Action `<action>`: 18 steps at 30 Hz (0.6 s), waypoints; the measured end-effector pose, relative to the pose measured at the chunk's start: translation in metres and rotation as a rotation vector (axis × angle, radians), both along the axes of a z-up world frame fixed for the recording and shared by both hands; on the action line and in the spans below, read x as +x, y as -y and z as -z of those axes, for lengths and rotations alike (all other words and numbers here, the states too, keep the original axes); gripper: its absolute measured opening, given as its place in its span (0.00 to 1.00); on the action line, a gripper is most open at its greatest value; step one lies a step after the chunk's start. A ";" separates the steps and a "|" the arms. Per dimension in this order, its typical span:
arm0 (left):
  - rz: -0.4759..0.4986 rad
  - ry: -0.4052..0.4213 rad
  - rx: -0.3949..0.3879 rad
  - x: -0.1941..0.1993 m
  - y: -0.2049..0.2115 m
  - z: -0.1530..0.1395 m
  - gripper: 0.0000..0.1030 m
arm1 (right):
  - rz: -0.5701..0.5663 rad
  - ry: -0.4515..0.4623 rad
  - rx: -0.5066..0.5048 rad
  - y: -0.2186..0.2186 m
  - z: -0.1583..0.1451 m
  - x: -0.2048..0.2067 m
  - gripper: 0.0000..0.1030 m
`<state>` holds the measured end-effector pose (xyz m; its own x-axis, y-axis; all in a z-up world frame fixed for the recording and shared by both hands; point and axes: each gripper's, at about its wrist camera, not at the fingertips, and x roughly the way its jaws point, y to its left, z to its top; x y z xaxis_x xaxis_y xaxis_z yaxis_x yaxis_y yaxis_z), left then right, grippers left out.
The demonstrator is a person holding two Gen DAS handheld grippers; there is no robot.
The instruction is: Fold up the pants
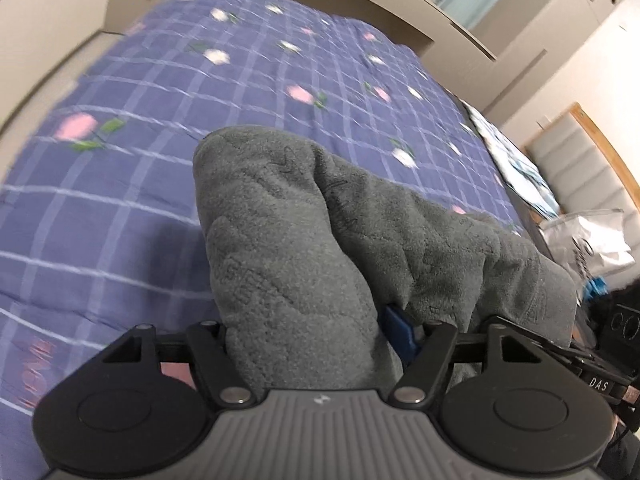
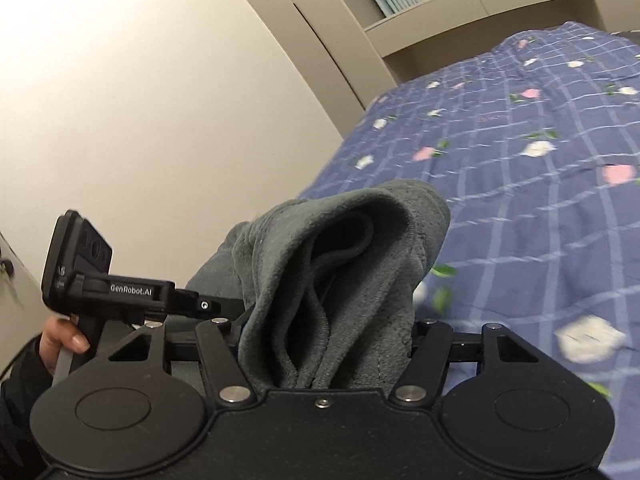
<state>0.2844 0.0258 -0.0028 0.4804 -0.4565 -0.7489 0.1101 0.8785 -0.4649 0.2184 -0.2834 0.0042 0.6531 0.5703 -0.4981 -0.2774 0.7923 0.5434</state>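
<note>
Beige walls and a built-in beige cabinet (image 2: 320,20) are seen behind a wide bed spread with a purple checked bedsheet printed with pink and white flowers (image 1: 120,208). At the far right of the left wrist view, a padded grey headboard in a wooden frame (image 1: 580,168) is shown, with a crumpled silver plastic bag (image 1: 592,240) in front of it.

Thick grey fleece pants (image 1: 288,248) are held bunched above the sheet, gathered in heavy folds between both tools. In the left wrist view the fleece is clamped in the left gripper (image 1: 320,336), and a blue finger pad (image 1: 400,332) is just visible against the fabric. In the right wrist view a folded edge of the same pants (image 2: 340,260) is pinched in the right gripper (image 2: 324,344), whose fingers are hidden by the cloth. Both sets of jaws are closed partway on the thick material.

At the lower left of the right wrist view, the left gripper (image 2: 120,292) is seen from the side, its handle held by a person's hand (image 2: 60,344) in a dark sleeve.
</note>
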 end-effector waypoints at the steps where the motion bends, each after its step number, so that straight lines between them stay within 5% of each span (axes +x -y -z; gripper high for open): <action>1: -0.016 0.003 0.006 0.004 -0.008 -0.002 0.70 | -0.003 0.003 0.010 -0.008 0.002 0.008 0.63; 10: -0.118 -0.022 0.022 0.038 -0.057 0.019 0.70 | -0.011 -0.041 0.051 -0.060 0.029 0.073 0.63; 18: -0.126 -0.015 0.017 0.042 -0.063 0.043 0.74 | -0.008 -0.086 0.022 -0.063 0.054 0.089 0.64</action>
